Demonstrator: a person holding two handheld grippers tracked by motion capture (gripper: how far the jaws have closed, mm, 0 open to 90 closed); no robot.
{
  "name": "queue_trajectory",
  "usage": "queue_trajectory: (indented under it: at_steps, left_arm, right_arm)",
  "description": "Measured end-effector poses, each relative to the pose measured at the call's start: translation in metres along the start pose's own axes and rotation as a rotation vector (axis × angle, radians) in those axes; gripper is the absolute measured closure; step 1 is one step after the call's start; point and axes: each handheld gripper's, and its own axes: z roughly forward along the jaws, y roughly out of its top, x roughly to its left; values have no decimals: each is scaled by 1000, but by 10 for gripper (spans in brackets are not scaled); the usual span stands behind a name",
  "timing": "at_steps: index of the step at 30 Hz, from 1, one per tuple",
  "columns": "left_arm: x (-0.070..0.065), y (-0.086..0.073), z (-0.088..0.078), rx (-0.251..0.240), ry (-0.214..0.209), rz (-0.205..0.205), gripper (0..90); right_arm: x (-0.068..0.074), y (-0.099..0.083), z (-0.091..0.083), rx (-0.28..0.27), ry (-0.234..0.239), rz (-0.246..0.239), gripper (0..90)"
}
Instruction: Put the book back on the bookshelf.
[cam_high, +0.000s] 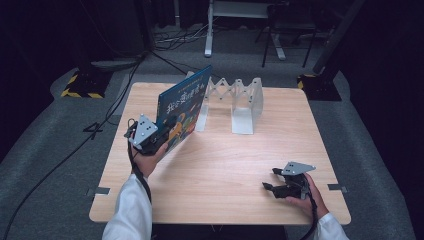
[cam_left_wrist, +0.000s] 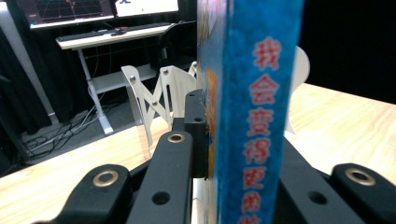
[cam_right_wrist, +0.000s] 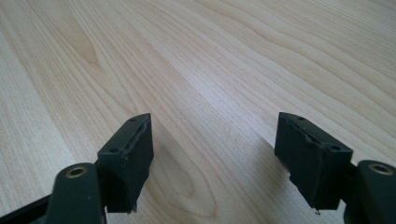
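Jaws clamp book (cam_left_wrist: 254, 116) spine, rack (cam_high: 235, 100) beyond

In the left gripper view, the blue book (cam_left_wrist: 252, 112) runs off the top and bottom edges and hides the left tool's (cam_left_wrist: 233, 154) far pad and much of the white folding rack (cam_left_wrist: 159, 98). In the high view, the book's cover lettering is too small to read.
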Motion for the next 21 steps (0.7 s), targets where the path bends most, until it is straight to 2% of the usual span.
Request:
queue_trajectory:
  at_steps: [4, 8, 14, 21]
  left_arm:
    - [-4, -3, 12, 3, 17, -2, 827]
    - [-3, -3, 19, -4, 18, -37, 826]
    - [-1, -10, 24, -16, 51, -88, 826]
    - [-9, -18, 34, 5, 77, -96, 824]
  right_arm:
    - [0, 0, 0, 0, 2, -1, 284]
    - [0, 0, 0, -1, 3, -4, 284]
    - [0, 0, 0, 0, 6, -2, 283]
    - [0, 0, 0, 0, 5, -1, 280]
